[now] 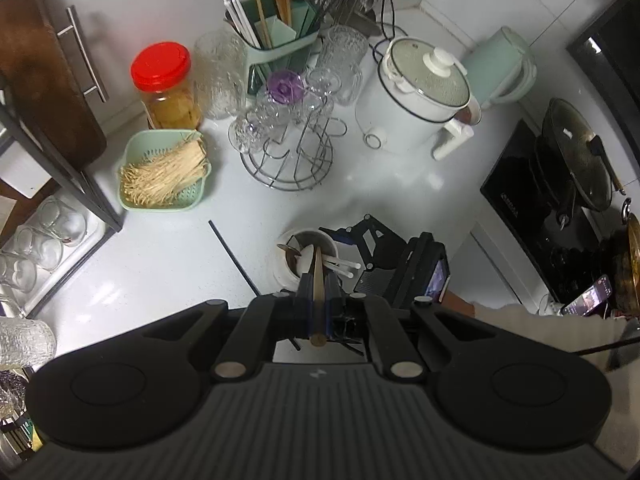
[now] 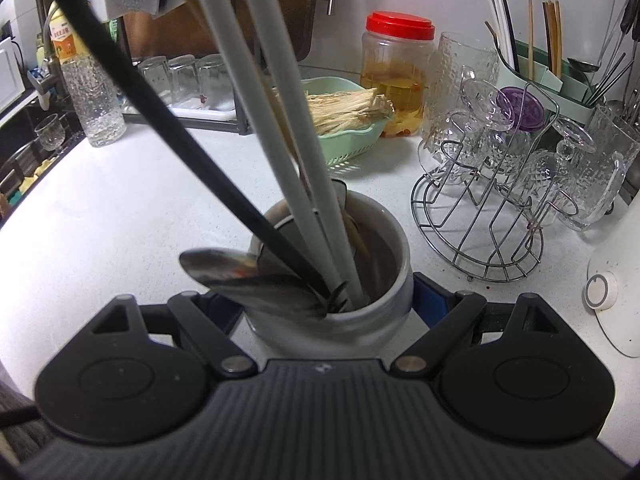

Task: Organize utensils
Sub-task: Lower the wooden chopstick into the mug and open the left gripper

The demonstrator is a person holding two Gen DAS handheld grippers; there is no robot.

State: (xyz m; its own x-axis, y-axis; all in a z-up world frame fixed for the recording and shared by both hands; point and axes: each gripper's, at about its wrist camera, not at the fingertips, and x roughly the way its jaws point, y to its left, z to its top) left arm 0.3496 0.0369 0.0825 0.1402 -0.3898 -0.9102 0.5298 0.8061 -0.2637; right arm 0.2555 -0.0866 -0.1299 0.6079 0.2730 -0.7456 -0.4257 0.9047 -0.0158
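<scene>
My left gripper [image 1: 318,285] is shut on a wooden chopstick [image 1: 317,280], pointing steeply down just above a white cup [image 1: 286,240]. The cup holds white chopsticks [image 1: 340,266] and spoons. In the right wrist view the same white cup [image 2: 384,280] sits between the blue pads [image 2: 434,298] of my right gripper [image 2: 330,304], which grips it. White chopsticks [image 2: 288,128], a black chopstick [image 2: 168,120] and a metal spoon [image 2: 224,266] stick out of it. One black chopstick [image 1: 234,256] lies loose on the counter. A green utensil holder [image 1: 276,36] with several chopsticks stands at the back.
A wire rack of glasses [image 1: 288,140], a red-lidded jar [image 1: 164,84] and a green basket of pale strands [image 1: 164,172] stand behind the cup. A white cooker [image 1: 416,100] and a green kettle [image 1: 500,68] are at the right, a stove with a wok [image 1: 576,160] farther right.
</scene>
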